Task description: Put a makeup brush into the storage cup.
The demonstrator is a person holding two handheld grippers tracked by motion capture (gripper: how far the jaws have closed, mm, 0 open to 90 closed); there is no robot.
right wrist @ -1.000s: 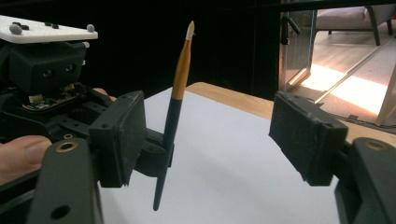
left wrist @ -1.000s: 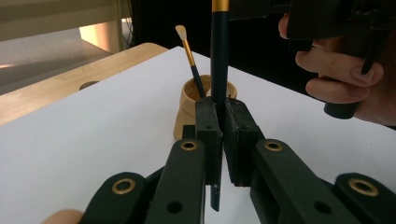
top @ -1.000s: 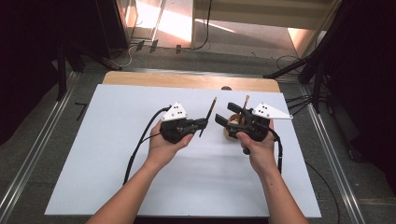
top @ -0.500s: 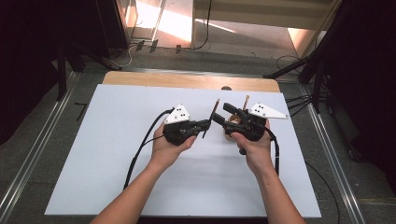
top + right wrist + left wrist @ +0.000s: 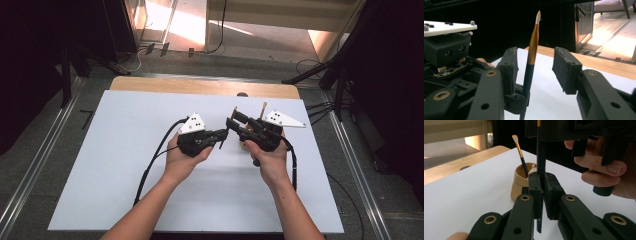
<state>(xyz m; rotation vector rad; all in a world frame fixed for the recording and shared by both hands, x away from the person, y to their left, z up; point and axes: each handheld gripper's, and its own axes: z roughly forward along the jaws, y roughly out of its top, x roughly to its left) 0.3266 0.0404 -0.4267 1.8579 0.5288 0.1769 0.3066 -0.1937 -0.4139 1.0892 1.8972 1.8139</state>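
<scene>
Left claw (image 5: 540, 192) clamped on upright paintbrush (image 5: 540, 157), right claw (image 5: 536, 72) apart around it

Recording studio or lab: black curtains (image 5: 35, 60), stand legs (image 5: 325, 75), white-covered table (image 5: 125, 165), floor rails (image 5: 30, 175).

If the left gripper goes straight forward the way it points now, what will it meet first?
Most likely the tan cup holding another brush, which stands just beyond the left gripper shut on the dark brush. The right gripper, open, sits close beside that line; depth is uncertain.
</scene>
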